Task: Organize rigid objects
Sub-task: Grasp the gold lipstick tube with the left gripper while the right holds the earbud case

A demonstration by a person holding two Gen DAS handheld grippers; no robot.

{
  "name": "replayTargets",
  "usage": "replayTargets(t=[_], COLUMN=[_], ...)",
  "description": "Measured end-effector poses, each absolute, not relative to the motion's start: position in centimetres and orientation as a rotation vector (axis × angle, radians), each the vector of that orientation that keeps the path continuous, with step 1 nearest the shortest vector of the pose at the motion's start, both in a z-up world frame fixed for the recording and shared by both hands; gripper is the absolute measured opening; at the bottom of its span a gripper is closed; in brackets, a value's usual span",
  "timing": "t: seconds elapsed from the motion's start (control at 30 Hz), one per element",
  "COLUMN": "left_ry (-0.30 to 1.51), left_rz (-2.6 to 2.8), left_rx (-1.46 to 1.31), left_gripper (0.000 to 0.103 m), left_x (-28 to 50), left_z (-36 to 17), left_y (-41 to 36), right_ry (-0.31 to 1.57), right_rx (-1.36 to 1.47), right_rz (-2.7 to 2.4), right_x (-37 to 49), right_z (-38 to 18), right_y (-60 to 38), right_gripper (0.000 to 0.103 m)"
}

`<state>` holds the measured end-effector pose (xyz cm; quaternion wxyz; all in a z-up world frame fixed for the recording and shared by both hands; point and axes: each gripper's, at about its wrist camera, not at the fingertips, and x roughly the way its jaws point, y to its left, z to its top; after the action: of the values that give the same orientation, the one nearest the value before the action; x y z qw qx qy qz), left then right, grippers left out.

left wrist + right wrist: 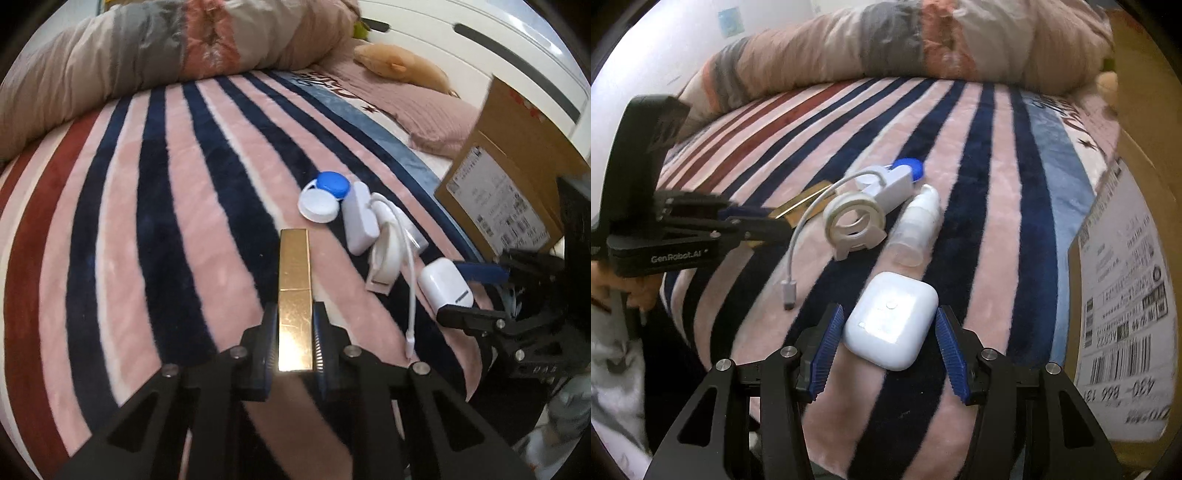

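Note:
My left gripper point(294, 334) is shut on a gold rectangular tube point(294, 291) that points away over the striped blanket; it also shows in the right wrist view point(803, 205). My right gripper point(888, 345) is open, its blue pads on either side of a white earbud case point(892, 319) lying on the blanket, with gaps on both sides. The case also shows in the left wrist view point(445, 282). Beyond lie a white tape dispenser point(855, 223), a clear pump bottle point(918, 225), a white charger with cable point(890, 184) and a blue-and-white lens case point(323, 197).
A cardboard box with a shipping label point(1123, 295) stands at the right edge of the bed, also in the left wrist view point(506, 188). A rolled duvet point(155, 55) lies along the far side. A pink pillow point(417, 107) and plush toy point(399, 62) lie far right.

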<state>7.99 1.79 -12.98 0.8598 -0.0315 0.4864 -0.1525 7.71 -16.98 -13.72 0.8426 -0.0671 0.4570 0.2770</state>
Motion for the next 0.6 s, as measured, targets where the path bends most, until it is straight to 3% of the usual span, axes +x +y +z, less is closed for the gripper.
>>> replayTargets(t=[0.37, 0.43, 0.6], left_ry=[0.929, 0.928, 0.9], left_rz=[-0.203, -0.207, -0.197], left_rx=[-0.014, -0.016, -0.012], left_gripper=[0.016, 0.015, 0.015], left_x=[8.8, 8.7, 8.1], left_z=[-14.1, -14.0, -12.4], left_y=[-0.1, 0.2, 1.2], right_ry=[0.866, 0.851, 0.793], right_rx=[-0.052, -0.072, -0.165], right_rz=[0.339, 0.317, 0.315], right_x=[6.4, 6.3, 5.6], right_z=[-14.9, -14.9, -13.6], right_y=[-15.6, -15.3, -14.8], right_gripper=[0.053, 0.045, 0.045])
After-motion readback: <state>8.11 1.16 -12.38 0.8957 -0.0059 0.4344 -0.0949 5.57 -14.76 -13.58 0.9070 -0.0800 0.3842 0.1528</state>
